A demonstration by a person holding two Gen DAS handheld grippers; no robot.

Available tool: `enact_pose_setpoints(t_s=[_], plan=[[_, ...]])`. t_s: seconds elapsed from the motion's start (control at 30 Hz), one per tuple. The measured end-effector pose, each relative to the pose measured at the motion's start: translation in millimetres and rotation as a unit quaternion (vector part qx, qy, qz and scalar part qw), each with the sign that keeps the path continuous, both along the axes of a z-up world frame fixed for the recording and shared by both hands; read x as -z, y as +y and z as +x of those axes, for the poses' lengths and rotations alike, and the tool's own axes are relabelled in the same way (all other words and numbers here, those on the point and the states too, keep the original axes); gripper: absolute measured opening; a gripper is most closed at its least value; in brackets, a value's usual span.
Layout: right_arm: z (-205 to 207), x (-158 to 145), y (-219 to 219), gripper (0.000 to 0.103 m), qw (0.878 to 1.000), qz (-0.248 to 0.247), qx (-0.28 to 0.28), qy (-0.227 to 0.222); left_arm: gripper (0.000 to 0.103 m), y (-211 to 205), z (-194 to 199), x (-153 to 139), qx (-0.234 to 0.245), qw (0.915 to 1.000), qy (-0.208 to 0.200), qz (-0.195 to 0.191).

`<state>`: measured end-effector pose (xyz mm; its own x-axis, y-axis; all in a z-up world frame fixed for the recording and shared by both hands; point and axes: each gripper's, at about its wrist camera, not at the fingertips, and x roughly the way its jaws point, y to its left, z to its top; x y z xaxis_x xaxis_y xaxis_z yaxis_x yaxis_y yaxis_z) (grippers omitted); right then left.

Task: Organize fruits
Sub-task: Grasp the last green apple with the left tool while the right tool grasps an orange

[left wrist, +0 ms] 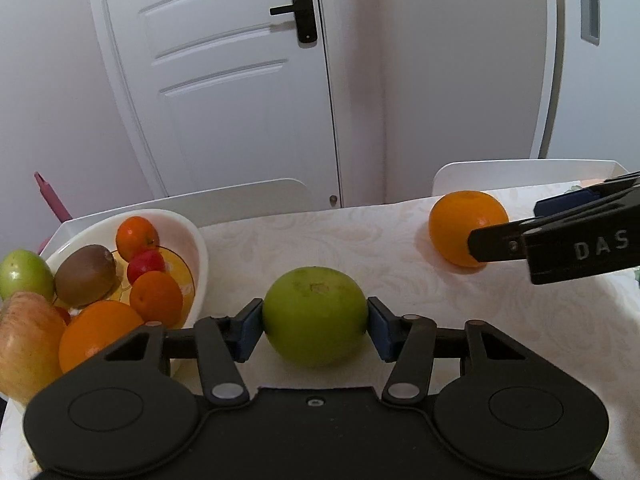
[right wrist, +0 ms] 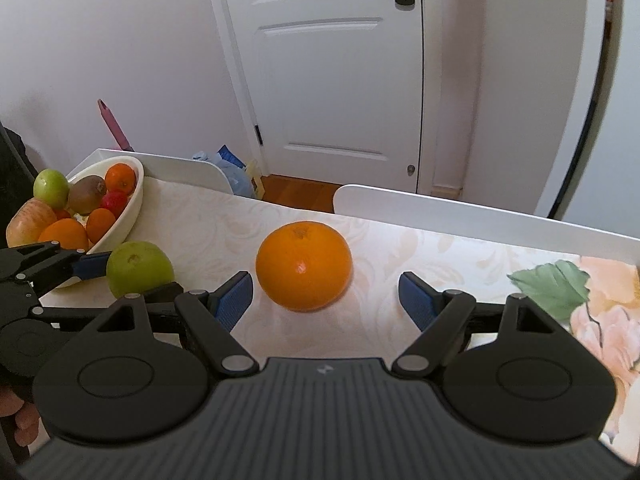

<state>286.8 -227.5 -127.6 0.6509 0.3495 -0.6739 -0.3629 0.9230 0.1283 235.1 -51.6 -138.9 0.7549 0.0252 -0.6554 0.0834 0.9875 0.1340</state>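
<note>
My left gripper pinches the green apple at its widest part, both pads touching, so it won't roll off the table. My right gripper stands wide around the orange, untouched. The bowl, far left, is already heaped with fruit.

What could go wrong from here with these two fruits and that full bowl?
1. The left hand-held gripper pinches the round green apple at its sides; it might slip out when lifted.
2. The bowl is already heaped, so added fruit could roll off.
3. The right hand-held gripper is open around the orange; a nudge could roll it away.
</note>
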Motion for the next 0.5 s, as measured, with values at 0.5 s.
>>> enact_pose_setpoints(t_s=[0.5], plan=[[12, 3, 14, 0.09, 1.0, -0.003, -0.015, 0.001, 0.059, 3, -8, -2, 0.0, 1.0, 0.004, 0.003]])
